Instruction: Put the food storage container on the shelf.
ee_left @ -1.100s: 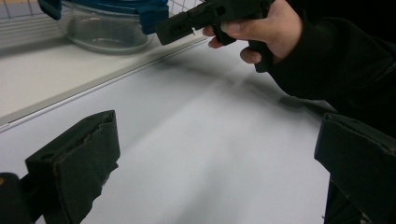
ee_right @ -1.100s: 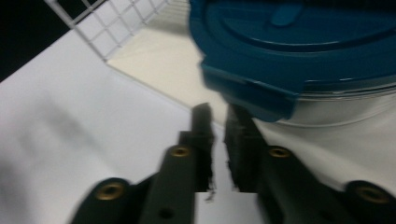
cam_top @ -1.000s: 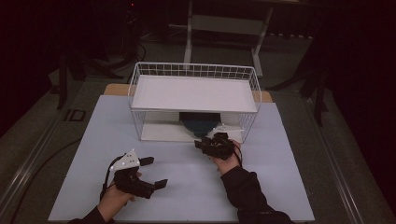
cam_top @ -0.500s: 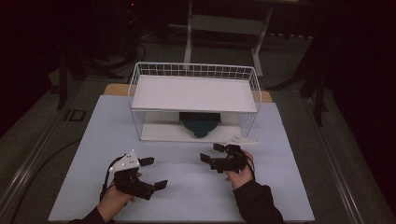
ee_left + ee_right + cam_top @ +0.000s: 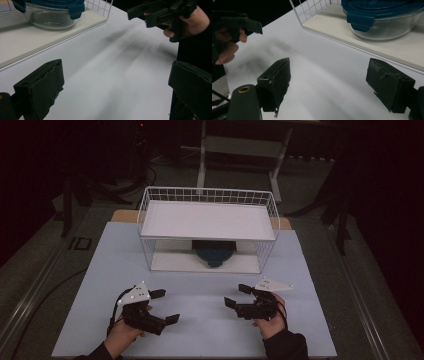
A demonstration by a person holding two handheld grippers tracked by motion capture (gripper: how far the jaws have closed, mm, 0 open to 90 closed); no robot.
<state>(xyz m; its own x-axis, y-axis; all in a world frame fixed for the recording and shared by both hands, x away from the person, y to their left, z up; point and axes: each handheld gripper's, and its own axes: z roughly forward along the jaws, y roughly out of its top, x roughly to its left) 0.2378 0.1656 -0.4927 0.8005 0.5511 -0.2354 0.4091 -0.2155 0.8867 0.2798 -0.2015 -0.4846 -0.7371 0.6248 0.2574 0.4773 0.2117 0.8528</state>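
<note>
The high view looks forward and down from above the person's side, taking in the whole table (image 5: 100,270) with the rack (image 5: 208,227) beyond its middle. Each gripper view sits low and close to the table, facing the rack's lower shelf (image 5: 30,47) (image 5: 387,47); both share the container (image 5: 50,12) (image 5: 387,22).

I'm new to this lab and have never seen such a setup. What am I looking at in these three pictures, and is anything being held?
A person sits at a white table with a hand-held two-jaw tool in each hand: the left gripper and the right gripper. One picture looks down from above. The other two come from cameras riding on each gripper, so black jaws rise from the bottom. A white wire rack stands on the table. On its lower shelf sits a glass container with a blue lid. Both grippers are open and hold nothing.
</note>
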